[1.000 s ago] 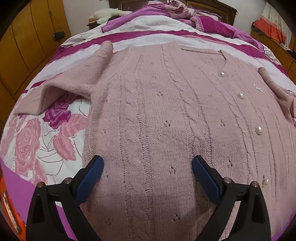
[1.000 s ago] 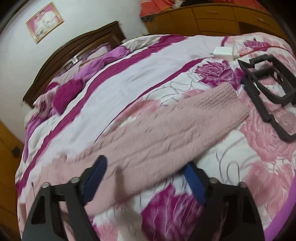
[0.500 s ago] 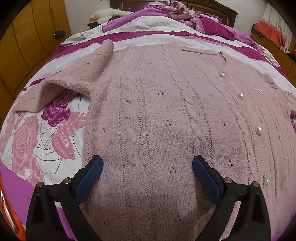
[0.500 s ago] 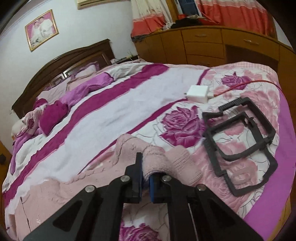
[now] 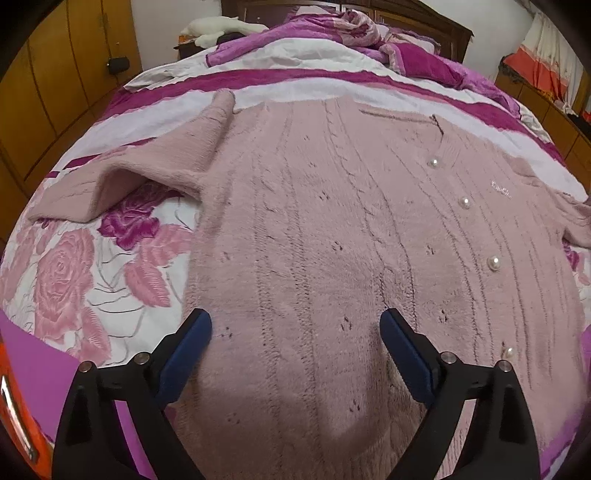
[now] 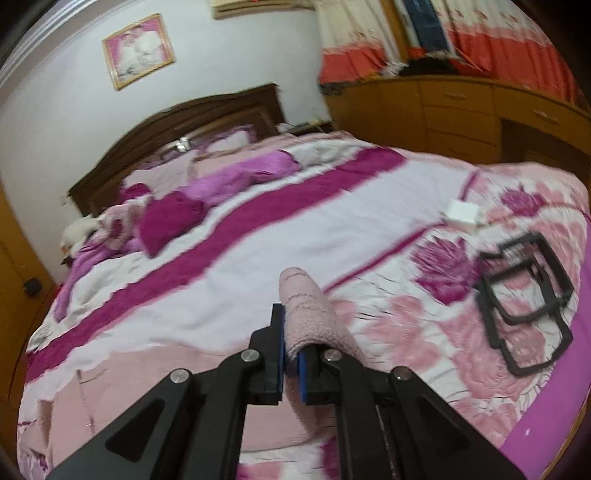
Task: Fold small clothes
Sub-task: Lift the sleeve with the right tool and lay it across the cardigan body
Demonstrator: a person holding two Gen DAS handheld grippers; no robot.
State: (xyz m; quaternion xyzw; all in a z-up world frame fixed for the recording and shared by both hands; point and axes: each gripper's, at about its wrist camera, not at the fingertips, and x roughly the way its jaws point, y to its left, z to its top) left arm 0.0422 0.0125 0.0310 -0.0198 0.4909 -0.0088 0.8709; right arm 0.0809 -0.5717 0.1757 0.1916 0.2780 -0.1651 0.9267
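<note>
Home bedroom, shown by a wide bed (image 6: 280, 221) with floral pink bedspread, carved wooden headboard (image 6: 207, 118), framed portrait (image 6: 138, 50) hung above, wooden drawer cabinets (image 6: 461, 110), curtained window (image 6: 443, 33)

Cardigan (image 5: 332, 240) spread flat on bed (image 5: 92, 280), neckline toward headboard (image 6: 207, 122). Its one sleeve (image 5: 155, 166) lies out to the left of the body. Left gripper (image 5: 295, 343) over hem. Right gripper (image 6: 291, 354) has other sleeve (image 6: 306, 306) between its fingers, raised over bed. Plastic frames (image 6: 524, 299) on bed to its right, charger block (image 6: 461, 214) behind them. Pillows (image 6: 170, 218) by headboard.
</note>
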